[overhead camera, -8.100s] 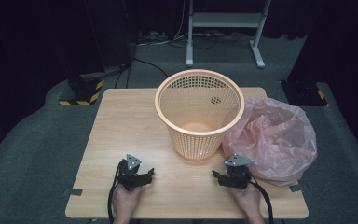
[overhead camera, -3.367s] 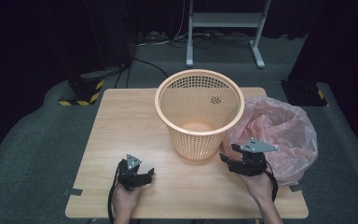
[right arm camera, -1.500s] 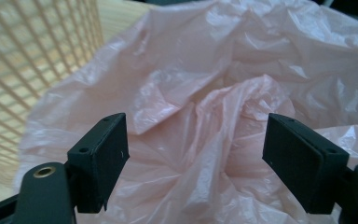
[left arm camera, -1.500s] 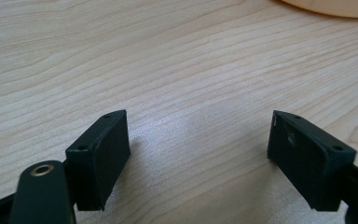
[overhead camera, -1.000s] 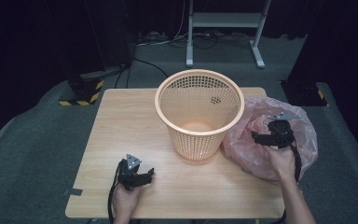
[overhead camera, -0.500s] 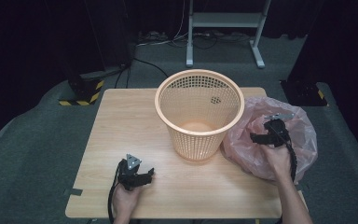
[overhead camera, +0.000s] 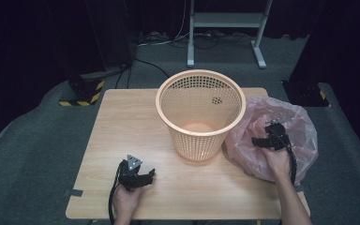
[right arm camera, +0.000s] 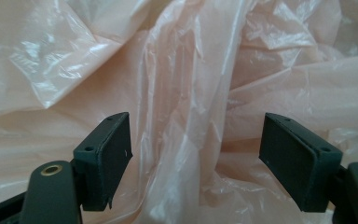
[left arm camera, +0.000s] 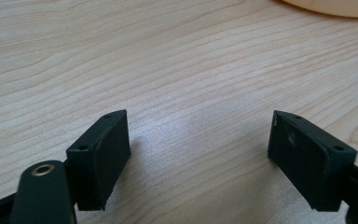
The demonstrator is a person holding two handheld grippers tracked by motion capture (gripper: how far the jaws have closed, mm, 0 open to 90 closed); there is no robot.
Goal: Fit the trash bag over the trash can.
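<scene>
Right gripper point(overhead camera: 262, 139) sits over the pink plastic bag point(overhead camera: 304, 129) at the right edge of the table point(overhead camera: 122, 126), and from my seat I read its jaws as wide apart, though they have just been closing a little. Between them, in the right gripper view, a raised fold of the bag point(right arm camera: 186, 107) runs up the middle; I see no pad pressing on it.

That bag is thin, translucent, pale pink film, heavily crumpled, with glossy highlights along its creases. It lies heaped in a loose mound, bulging past the table's right edge, and on its left it lies just beside or against the orange mesh basket point(overhead camera: 199, 115); I cannot tell which. That basket stands upright near the table's middle, open end up.

My left gripper point(overhead camera: 146, 176) rests low at the near left of the table, jaws spread wide, bare wood grain between them in its own view and nothing held.
</scene>
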